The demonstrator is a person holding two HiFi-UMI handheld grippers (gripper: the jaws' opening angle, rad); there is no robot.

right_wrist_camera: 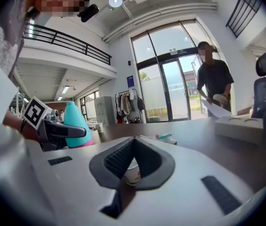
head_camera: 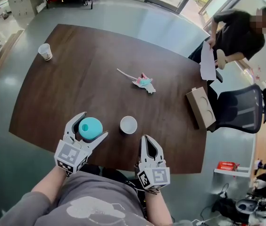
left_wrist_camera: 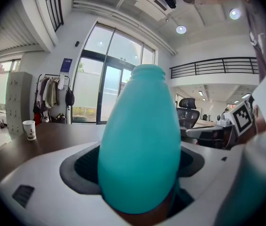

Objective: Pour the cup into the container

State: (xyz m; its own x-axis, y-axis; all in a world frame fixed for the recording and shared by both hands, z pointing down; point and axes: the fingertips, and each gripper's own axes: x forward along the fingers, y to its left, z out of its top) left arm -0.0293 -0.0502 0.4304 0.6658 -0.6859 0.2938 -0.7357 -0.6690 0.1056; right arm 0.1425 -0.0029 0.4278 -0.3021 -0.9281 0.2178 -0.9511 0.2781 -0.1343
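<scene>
Head view shows the brown worktop [head_camera: 90,69], and near its front edge the left tool [head_camera: 93,125] is clamped on the teal container [head_camera: 89,129]. The right tool [head_camera: 147,139] is closed with nothing in it, and the white cup [head_camera: 128,125] sits upright on the worktop between them.

The head view looks steeply down on the tabletop [head_camera: 76,79] from above and behind both sets of jaws. Each gripper view sits close behind its own jaws, facing roughly level; all three views share the teal vessel [head_camera: 90,128].
</scene>
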